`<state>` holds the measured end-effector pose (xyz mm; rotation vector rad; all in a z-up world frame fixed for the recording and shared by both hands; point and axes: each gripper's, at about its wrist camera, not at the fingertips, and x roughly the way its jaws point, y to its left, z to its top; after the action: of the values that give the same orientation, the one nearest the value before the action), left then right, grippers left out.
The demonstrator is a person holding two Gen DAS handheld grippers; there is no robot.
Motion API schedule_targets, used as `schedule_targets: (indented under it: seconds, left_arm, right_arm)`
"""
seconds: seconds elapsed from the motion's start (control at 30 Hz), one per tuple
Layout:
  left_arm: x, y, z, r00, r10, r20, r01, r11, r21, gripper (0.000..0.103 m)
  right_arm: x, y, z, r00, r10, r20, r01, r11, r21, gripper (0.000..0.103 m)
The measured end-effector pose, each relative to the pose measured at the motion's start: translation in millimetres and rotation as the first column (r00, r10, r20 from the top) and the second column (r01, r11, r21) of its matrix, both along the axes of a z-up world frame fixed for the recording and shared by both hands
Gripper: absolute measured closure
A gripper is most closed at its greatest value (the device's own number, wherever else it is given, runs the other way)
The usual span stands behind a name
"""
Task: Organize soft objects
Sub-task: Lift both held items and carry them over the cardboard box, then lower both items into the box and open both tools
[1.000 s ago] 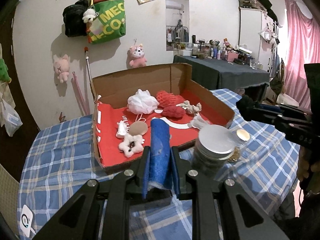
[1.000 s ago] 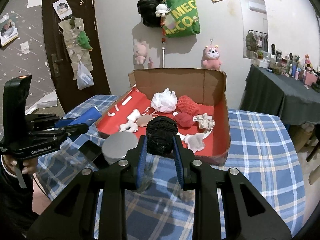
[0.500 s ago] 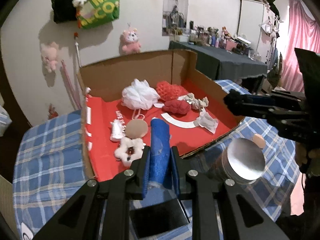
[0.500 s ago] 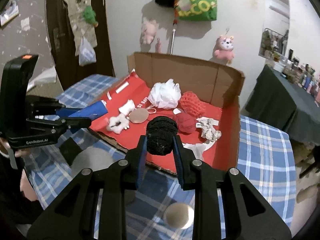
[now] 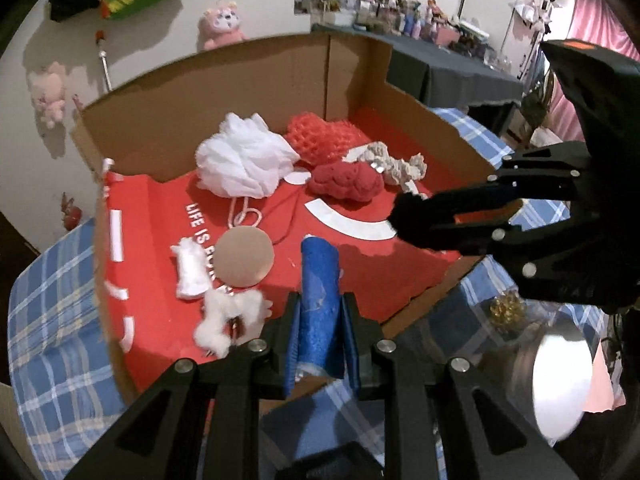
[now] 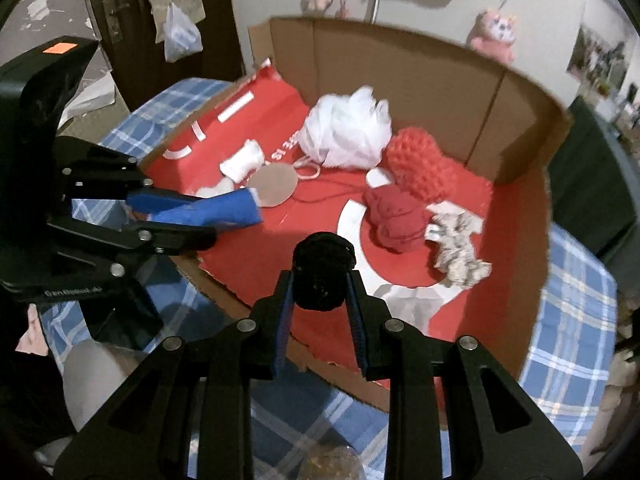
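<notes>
Both grippers hang over the cardboard box (image 5: 404, 92) – the left gripper (image 5: 320, 316) clamped on a rolled blue cloth (image 5: 320, 292), the right gripper (image 6: 320, 284) clamped on a black knitted ball (image 6: 322, 272). Inside lie a white mesh puff (image 6: 344, 132) and 2 red knitted pieces.

dim, warm indoor light with no lamp in view. both wrist views bulge like a fisheye, with black vignette in the corners. motion blur smears the checked tablecloth (image 5: 52, 320) at lower left and the box wall (image 6: 400, 76) at upper centre. a washed-out shiny lid (image 5: 560, 380) glares at lower right.
</notes>
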<state>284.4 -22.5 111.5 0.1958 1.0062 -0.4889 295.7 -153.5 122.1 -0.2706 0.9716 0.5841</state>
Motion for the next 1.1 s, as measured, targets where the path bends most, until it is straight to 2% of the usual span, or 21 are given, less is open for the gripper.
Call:
schedule_targets:
  seconds: [0.17,0.4,0.73,0.93,1.1]
  left_arm:
    - [21.3,-13.9,-16.3,0.997,-0.022,-0.071,0.024,0.999,0.029,0.082]
    - [42.2,-21.4,-37.0,0.988,-0.032,-0.148,0.041,0.998,0.055,0.081]
    - [48.8,-23.7,-42.7,0.984,-0.033,-0.176,0.045,0.997,0.063,0.079]
    - [50.0,-20.5,-42.1,0.984,-0.025,-0.178,0.034,0.998,0.046,0.068]
    - [45.7,-11.4,-32.1,0.988,-0.006,-0.151,0.013,0.999,0.042,0.053]
  right_arm:
    - [23.2,3.4,-15.1,0.994,0.011,-0.105,-0.010,1.000,0.009,0.078]
    - [49.6,7.1,-33.1,0.969,0.019,-0.246,-0.017,1.000,0.011,0.078]
    - [62.6,18.2,-44.3,0.954,0.013,-0.300,-0.022,0.999,-0.026,0.078]
    - [64.2,19.5,-45.4,0.953,-0.001,-0.303,-0.008,1.000,-0.030,0.077]
    - [60.5,23.9,-45.2,0.958,-0.003,-0.286,-0.015,0.998,-0.057,0.074]
